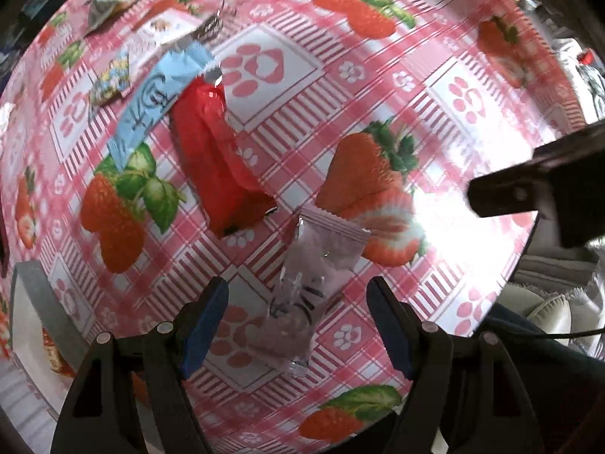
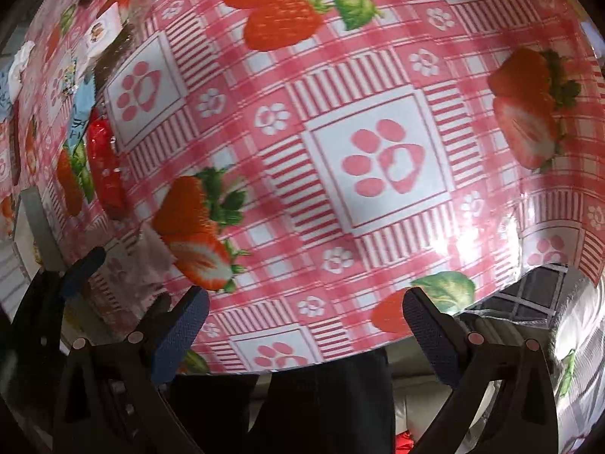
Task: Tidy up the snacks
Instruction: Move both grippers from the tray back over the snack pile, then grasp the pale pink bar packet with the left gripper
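Blue packet (image 1: pixel 151 102): we see it upper left, overlapping the red packet (image 1: pixel 211 151).
Pink packet (image 1: pixel 314 265): lower centre on the tablecloth (image 1: pixel 378 75).
Left gripper (image 1: pixel 298 325): our jaws gape around the pink packet, not pressing.
Right gripper (image 2: pixel 306 325): ours, wide open, empty.

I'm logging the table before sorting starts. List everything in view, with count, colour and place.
Tablecloth: one, pink check with strawberries and paw prints, covers the table.
Pale pink packet: one, lies just ahead of the left tongs, between their fingers in the left wrist view.
Red packet: one, beyond the pink one.
Light blue packet: one, beside the red packet, overlapping its top end.
Other snack wrappers: several, mixed colours, far left edge; too blurred to count.
Grey box: one, near left table edge.
Left tongs: black with blue pads, open, empty.
Right tongs: same, open, empty.
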The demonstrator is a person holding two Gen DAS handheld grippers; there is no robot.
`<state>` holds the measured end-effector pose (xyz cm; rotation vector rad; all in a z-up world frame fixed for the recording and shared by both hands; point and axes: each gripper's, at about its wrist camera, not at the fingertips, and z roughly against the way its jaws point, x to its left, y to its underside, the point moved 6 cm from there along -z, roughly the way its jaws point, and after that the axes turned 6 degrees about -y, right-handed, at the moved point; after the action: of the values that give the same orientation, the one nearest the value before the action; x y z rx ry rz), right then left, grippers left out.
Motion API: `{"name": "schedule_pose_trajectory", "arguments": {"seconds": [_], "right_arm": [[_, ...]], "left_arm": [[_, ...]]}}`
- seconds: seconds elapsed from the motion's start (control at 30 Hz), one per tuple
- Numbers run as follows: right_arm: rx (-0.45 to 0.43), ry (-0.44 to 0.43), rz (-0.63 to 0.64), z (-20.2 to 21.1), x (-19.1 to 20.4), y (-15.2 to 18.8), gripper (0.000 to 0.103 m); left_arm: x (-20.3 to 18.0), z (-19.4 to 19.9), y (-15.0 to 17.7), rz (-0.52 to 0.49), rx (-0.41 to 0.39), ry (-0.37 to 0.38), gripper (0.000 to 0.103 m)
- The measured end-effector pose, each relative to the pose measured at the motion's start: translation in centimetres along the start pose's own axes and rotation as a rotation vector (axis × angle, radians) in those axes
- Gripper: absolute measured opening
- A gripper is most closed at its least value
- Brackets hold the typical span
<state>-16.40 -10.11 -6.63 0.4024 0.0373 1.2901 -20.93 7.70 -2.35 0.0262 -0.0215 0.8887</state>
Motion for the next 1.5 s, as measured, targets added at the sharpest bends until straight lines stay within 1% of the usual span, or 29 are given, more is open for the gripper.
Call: {"name": "schedule_pose_trajectory", "arguments": {"seconds": [0.1, 0.13, 0.17, 0.23, 0.27, 0.3, 0.33, 0.37, 0.43, 0.5, 0.57, 0.6, 0.67, 0.73, 0.8, 0.9, 0.97, 1.03, 1.1, 1.17, 1.23, 1.27, 1.33, 1.43, 1.5], "right_arm": [[0.003, 0.004, 0.005, 0.1, -1.7, -0.3, 0.103], [0.002, 0.004, 0.005, 0.0, -1.3, -0.6, 0.103], [0.000, 0.003, 0.006, -0.1, -1.0, -0.9, 0.103], [-0.005, -0.002, 0.013, 0.1, -0.4, -1.8, 0.103], [-0.009, -0.004, 0.020, 0.2, -0.2, -2.1, 0.103], [-0.014, -0.005, 0.029, 0.3, 0.3, -2.6, 0.103], [-0.019, -0.008, 0.039, 0.3, 1.2, -3.1, 0.103], [-0.022, -0.012, 0.048, 0.4, 1.7, -3.5, 0.103], [-0.031, -0.026, 0.068, 0.5, 3.2, -4.6, 0.103], [-0.042, -0.038, 0.089, 0.6, 4.6, -5.8, 0.103], [-0.050, -0.043, 0.112, 0.6, 6.0, -6.8, 0.103], [-0.051, -0.046, 0.123, 0.4, 6.9, -7.3, 0.103], [-0.046, -0.057, 0.134, 0.0, 9.3, -8.1, 0.103], [-0.042, -0.065, 0.136, -0.5, 10.9, -8.9, 0.103], [-0.045, -0.064, 0.125, -1.1, 11.9, -9.4, 0.103], [-0.063, -0.080, 0.065, -1.9, 12.4, -10.2, 0.103], [-0.055, -0.094, 0.029, -2.5, 12.7, -10.7, 0.103], [-0.041, -0.051, 0.046, -3.0, 12.9, -11.5, 0.103], [-0.053, 0.019, 0.087, -3.3, 12.2, -12.0, 0.103], [-0.067, 0.068, 0.117, -3.2, 11.0, -11.9, 0.103], [-0.068, 0.139, 0.140, -3.1, 8.1, -11.3, 0.103], [-0.067, 0.160, 0.143, -3.0, 7.0, -11.3, 0.103], [-0.062, 0.147, 0.123, -2.4, 4.2, -10.9, 0.103], [-0.047, 0.124, 0.119, -2.2, 2.2, -10.8, 0.103], [-0.050, 0.120, 0.146, -1.9, 1.3, -10.0, 0.103]], "left_arm": [[0.4, -1.0, 0.3, 0.024, 0.041, -0.016, 0.078], [0.5, -1.5, 0.3, 0.032, 0.050, -0.022, 0.077], [0.7, -1.5, 0.4, 0.032, 0.040, -0.027, 0.074], [0.5, -1.6, 0.5, 0.022, 0.022, -0.041, 0.059], [0.7, -1.5, 0.6, 0.020, 0.014, -0.049, 0.054], [1.0, -1.4, 0.7, 0.023, 0.011, -0.052, 0.046], [1.3, -1.2, 0.7, 0.032, 0.011, -0.053, 0.041], [2.0, -1.2, 0.9, 0.049, 0.013, -0.055, 0.040], [3.9, -1.2, 1.6, 0.100, 0.020, -0.083, 0.040], [6.5, -1.4, 2.8, 0.186, 0.037, -0.117, 0.040], [9.0, -1.6, 4.0, 0.277, 0.053, -0.108, 0.040], [10.3, -1.7, 4.7, 0.343, 0.069, -0.106, 0.040], [12.0, -1.9, 5.6, 0.400, 0.079, -0.091, 0.040], [12.9, -1.9, 6.3, 0.418, 0.081, -0.103, 0.040], [13.3, -2.0, 6.8, 0.425, 0.079, -0.100, 0.041], [13.3, -2.2, 7.0, 0.431, 0.079, -0.114, 0.041], [13.0, -2.3, 7.0, 0.439, 0.081, -0.117, 0.041], [12.7, -2.2, 7.2, 0.444, 0.080, -0.118, 0.044], [13.1, -2.3, 7.3, 0.450, 0.082, -0.117, 0.047], [13.5, -2.3, 7.4, 0.456, 0.084, -0.109, 0.048], [13.8, -2.1, 7.5, 0.458, 0.084, -0.108, 0.048], [13.8, -2.1, 7.5, 0.459, 0.084, -0.109, 0.048], [14.0, -2.2, 7.5, 0.461, 0.082, -0.111, 0.048], [14.1, -2.3, 7.8, 0.465, 0.082, -0.106, 0.049], [14.5, -2.4, 7.7, 0.463, 0.085, -0.111, 0.051]]}}
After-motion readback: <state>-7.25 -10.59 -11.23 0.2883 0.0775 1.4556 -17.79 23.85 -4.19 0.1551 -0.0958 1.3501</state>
